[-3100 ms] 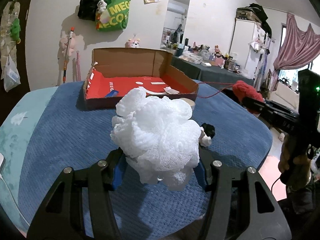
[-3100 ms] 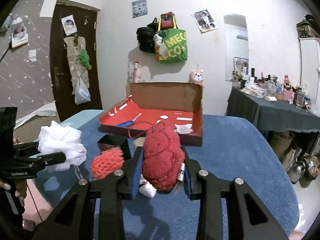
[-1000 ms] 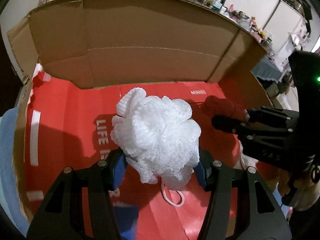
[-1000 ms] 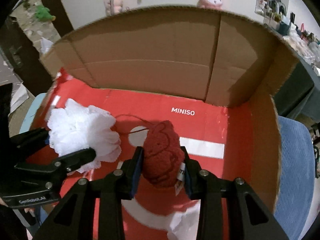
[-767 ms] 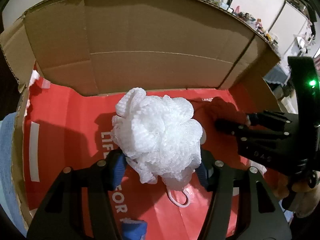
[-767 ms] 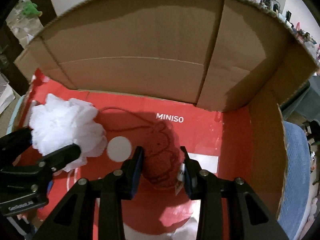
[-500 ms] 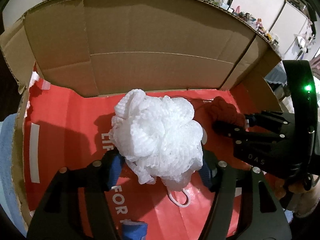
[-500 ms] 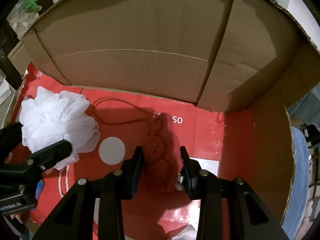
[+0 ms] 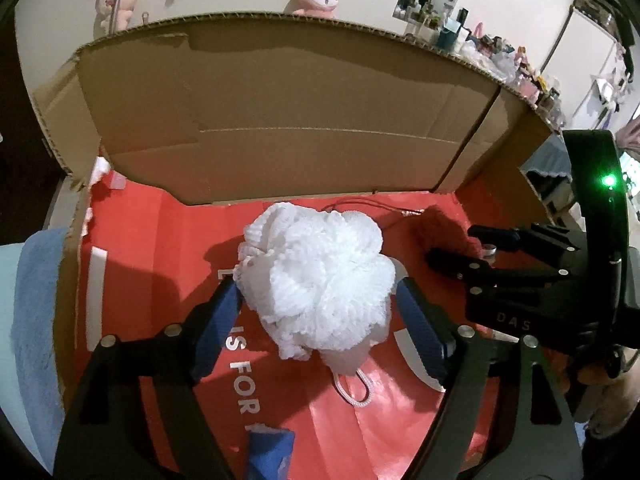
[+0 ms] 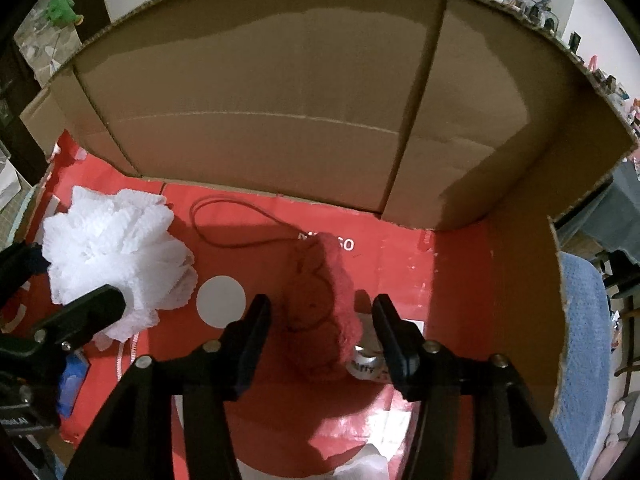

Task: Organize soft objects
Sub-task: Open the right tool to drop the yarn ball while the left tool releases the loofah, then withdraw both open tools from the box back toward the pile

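Dim indoor light, strong fisheye warp, dark vignette in all corners of both views.
Light from above and behind: hard shadows fall on the red floor of the cardboard box [image 9: 280, 128], left of the white mesh pouf [image 9: 320, 280]. Pouf nearly blown out, the brightest area. Box rim bends at frame edges. Upper right background soft, slightly blurred. Green LED [image 9: 609, 180] flares at right edge.
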Motion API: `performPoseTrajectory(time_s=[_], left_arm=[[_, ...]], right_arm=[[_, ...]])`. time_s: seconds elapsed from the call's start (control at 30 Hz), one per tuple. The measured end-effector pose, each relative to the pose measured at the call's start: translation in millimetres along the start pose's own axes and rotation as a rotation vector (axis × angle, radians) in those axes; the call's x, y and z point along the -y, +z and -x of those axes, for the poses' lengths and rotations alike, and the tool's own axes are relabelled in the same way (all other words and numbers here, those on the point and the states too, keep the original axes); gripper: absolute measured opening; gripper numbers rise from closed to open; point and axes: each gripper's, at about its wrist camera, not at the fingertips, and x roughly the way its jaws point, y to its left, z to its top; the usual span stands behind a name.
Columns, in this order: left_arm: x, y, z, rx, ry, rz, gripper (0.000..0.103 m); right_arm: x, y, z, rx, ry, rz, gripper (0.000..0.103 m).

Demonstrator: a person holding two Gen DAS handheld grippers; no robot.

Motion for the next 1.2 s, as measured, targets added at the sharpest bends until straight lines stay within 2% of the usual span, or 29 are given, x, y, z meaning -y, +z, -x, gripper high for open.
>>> performPoseTrajectory(time_s=[0.2,0.27,0.47,0.57,0.83,1.03,1.2], left_arm=[[4,-4,20,0.034,0.006,-0.002,0.082],[7,-6,30,0.052,0.0,-0.001,0.087],[18,-19,70,0.112,0.007,-0.018,0.09],[23,-27,94,0.148,0.012,-0.018,0.096],[40,-58,166,0.268,0.033,-0.038,0.098],[57,-95,210,0.369,0.067,-0.079,0.099],[67,-126,238,0.427,0.061,-0.09,0.1]], right_arm=[[0,-7,27,0.045,-0.011,0.007,0.066],[0,-10,38,0.057,-0.007,0.003,0.07],[2,-23,81,0.114,0.003,-0.013,0.076],[-1,-33,103,0.154,0.009,-0.019,0.087],[-5,-72,165,0.281,0.001,-0.003,0.098],[-7,-110,217,0.381,-0.001,0.018,0.102],[-20,-148,256,0.47,-0.007,0.055,0.103]])
